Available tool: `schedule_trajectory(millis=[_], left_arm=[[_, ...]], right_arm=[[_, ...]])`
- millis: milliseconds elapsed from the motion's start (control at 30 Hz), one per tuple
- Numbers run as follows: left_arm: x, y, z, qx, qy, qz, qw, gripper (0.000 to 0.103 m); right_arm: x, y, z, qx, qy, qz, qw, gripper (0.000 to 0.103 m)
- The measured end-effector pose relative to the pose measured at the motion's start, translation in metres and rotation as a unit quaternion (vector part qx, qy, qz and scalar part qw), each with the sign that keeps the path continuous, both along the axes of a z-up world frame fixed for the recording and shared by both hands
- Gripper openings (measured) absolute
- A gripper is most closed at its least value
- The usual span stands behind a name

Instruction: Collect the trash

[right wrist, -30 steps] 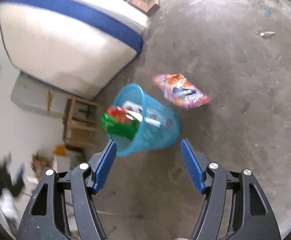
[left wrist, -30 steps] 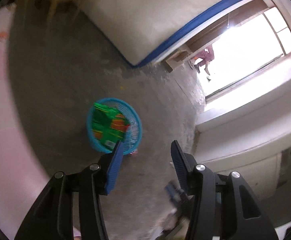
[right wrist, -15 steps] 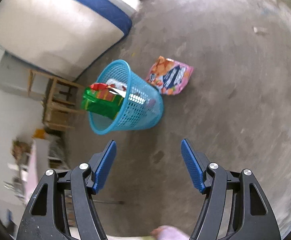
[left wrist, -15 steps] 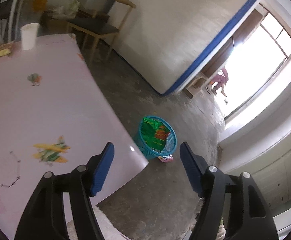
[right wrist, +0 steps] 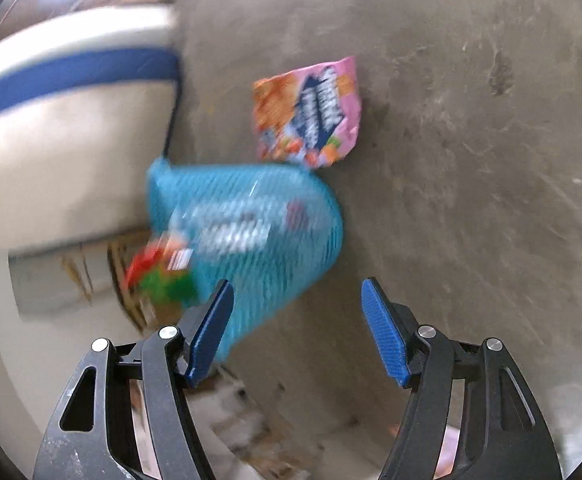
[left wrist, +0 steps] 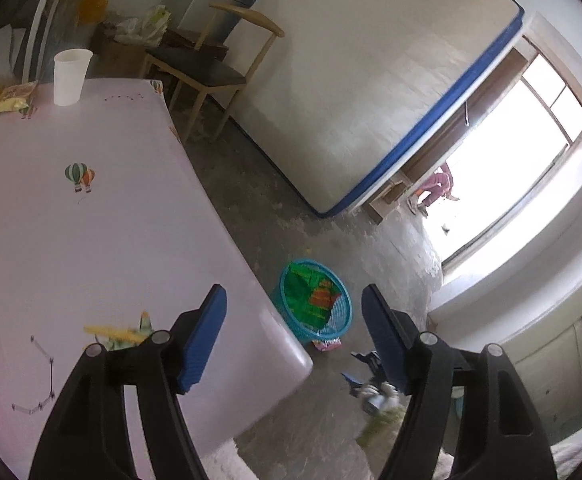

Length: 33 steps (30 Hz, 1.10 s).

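Observation:
A blue mesh basket (left wrist: 328,330) stands on the concrete floor beside the table corner, with a green and red wrapper (left wrist: 303,292) sticking out of it. A pink snack bag (right wrist: 311,112) lies flat on the floor just behind the basket (right wrist: 275,208); in the left wrist view only its edge (left wrist: 326,344) shows. My right gripper (right wrist: 297,282) hangs low and close to the basket's side, open and empty, and the view is blurred. My left gripper (left wrist: 292,294) is open and empty, high above the table's near corner.
The pink-clothed table (left wrist: 111,220) carries a white cup (left wrist: 71,76) and snack packets (left wrist: 3,98) at its far end. A wooden chair (left wrist: 211,64) and a leaning mattress (left wrist: 371,80) stand behind. A person (left wrist: 435,188) sits by the bright doorway.
The left gripper swung back from over the basket to above the table and its jaws widened. The right gripper dropped toward the basket and rolled, so basket and pink bag look larger.

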<state>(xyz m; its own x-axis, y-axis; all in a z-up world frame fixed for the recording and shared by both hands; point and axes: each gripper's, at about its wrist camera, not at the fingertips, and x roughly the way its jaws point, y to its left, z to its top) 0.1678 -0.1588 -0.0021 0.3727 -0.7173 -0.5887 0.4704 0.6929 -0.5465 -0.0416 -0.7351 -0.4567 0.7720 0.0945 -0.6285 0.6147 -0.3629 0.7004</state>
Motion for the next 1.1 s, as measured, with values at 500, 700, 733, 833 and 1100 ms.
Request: schedule_trajectory(millis=[500, 700, 733, 833, 1100], left_arm=[[0.075, 0.016, -0.031, -0.013, 0.069, 0.065, 0.9954, 0.068], [0.079, 0.014, -0.033, -0.002, 0.067, 0.076, 0.9949, 0.068], [0.077, 0.013, -0.033, 0.0, 0.065, 0.075, 0.995, 0.068], [0.075, 0.011, -0.03, 0.003, 0.06, 0.072, 0.9956, 0.068], [0.063, 0.012, -0.015, -0.018, 0.035, 0.057, 0.9976, 0.068]], right_arm=[[0.048, -0.067, -0.12, 0.014, 0.097, -0.075, 0.992, 0.055], [0.052, -0.078, -0.128, 0.011, 0.107, -0.082, 0.991, 0.019], [0.052, -0.078, -0.126, 0.004, 0.115, -0.077, 0.99, 0.016], [0.05, -0.076, -0.114, -0.021, 0.114, -0.087, 0.989, 0.01], [0.033, -0.103, 0.071, -0.278, 0.155, 0.01, 0.948, 0.003]])
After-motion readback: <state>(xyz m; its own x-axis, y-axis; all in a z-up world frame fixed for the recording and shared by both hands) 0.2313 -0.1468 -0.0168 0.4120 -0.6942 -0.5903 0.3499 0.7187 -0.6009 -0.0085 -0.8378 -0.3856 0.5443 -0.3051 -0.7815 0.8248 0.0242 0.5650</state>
